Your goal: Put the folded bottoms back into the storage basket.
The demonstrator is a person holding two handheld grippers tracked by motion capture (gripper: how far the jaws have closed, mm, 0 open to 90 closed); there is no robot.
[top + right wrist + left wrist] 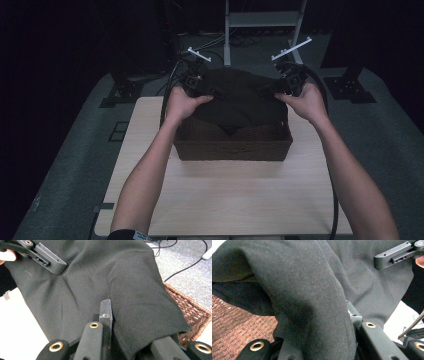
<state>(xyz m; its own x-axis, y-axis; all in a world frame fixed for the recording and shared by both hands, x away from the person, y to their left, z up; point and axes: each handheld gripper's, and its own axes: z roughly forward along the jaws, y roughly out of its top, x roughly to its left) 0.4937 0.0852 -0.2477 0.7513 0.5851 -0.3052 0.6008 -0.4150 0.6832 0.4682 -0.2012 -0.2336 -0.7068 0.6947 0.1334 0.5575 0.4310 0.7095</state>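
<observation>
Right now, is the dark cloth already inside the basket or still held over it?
Partly in: the dark cloth is stretched between the left gripper and right gripper, and its lower edge hangs into the wicker basket.

Cloth: a dark cloth [239,97] stretched over the far half of the wicker basket [232,145].
Left gripper [200,86]: clamped on the cloth's corner at 10 o'clock.
Right gripper [282,85]: clamped at 2 o'clock.
Table [225,200]: pale wood — basket toward 12 o'clock.

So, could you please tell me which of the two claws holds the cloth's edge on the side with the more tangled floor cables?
The left claw, clamped on the dark cloth above the wicker basket; the right claw grips the opposite edge.
</observation>
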